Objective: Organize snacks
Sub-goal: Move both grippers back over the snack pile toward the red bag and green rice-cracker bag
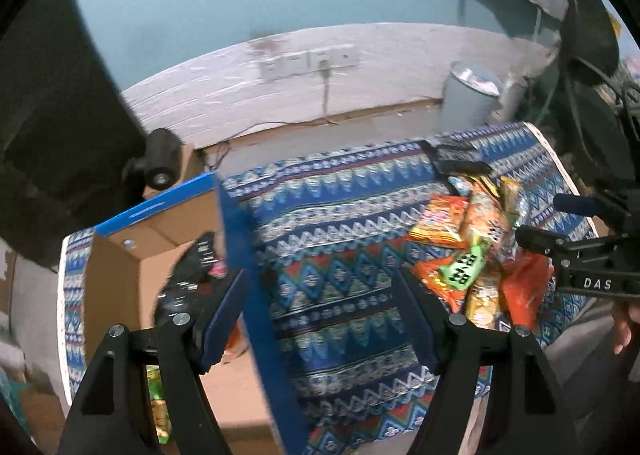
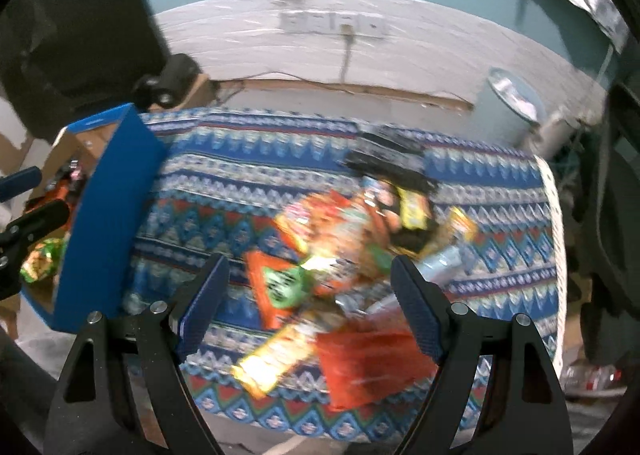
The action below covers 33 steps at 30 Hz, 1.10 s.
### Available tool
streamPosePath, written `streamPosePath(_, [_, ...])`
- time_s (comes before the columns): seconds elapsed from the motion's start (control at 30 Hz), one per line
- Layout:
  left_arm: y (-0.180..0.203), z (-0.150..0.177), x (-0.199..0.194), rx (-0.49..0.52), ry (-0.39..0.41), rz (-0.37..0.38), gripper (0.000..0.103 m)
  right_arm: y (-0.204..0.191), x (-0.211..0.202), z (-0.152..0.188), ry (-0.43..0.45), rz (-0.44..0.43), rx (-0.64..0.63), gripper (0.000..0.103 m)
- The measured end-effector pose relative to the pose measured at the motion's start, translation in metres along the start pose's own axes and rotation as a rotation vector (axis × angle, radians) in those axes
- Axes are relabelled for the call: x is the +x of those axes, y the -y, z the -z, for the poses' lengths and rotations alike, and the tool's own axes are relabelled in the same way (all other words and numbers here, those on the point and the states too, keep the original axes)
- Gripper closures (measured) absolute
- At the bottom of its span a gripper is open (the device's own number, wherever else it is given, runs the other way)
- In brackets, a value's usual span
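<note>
working between the cardboard box (image 1: 188, 367) and the loose snacks, we judge we are at the pick-up step: some packets already lie inside the box, a black one (image 1: 192, 275) and a green one (image 1: 158, 407) among them, while the pile of snack packets (image 1: 476, 255) sits on the patterned cloth (image 1: 340, 263), well apart from the box on its far side from us in the left view. our left gripper (image 1: 326, 319) hangs over the box's blue wall (image 1: 248, 295), jaws released and empty, one finger over the box and the other over the cloth. our right gripper (image 2: 310, 307) hovers above the pile, jaws spread wide with nothing pressed between them; the orange-and-green packet (image 2: 280, 287) lies below the gap, the plain orange packet (image 2: 368, 367) nearer us. the right view is blurred, so packet edges are hard to read. next, we think the right gripper must come down on one packet only, close on it, then carry it over the blue wall into the box.
</note>
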State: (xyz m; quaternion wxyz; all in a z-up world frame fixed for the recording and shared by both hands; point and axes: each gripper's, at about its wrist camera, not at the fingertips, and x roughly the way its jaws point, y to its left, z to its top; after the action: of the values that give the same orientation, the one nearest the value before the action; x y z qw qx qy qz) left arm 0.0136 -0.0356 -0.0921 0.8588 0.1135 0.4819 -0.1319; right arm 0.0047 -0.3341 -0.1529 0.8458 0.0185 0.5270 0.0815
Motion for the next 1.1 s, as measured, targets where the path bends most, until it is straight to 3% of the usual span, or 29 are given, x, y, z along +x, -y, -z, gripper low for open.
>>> streamPosePath(0.43, [0.066, 0.000, 0.052, 0.110, -0.125, 0.065, 0.028, 0.067, 0.030, 0.038, -0.116, 0.103, 0.147, 0.020])
streamPosePath(1.1, [0.098, -0.007, 0.103, 0.152, -0.228, 0.108, 0.028, 0.095, 0.065, 0.084, -0.257, 0.123, 0.260, 0.019])
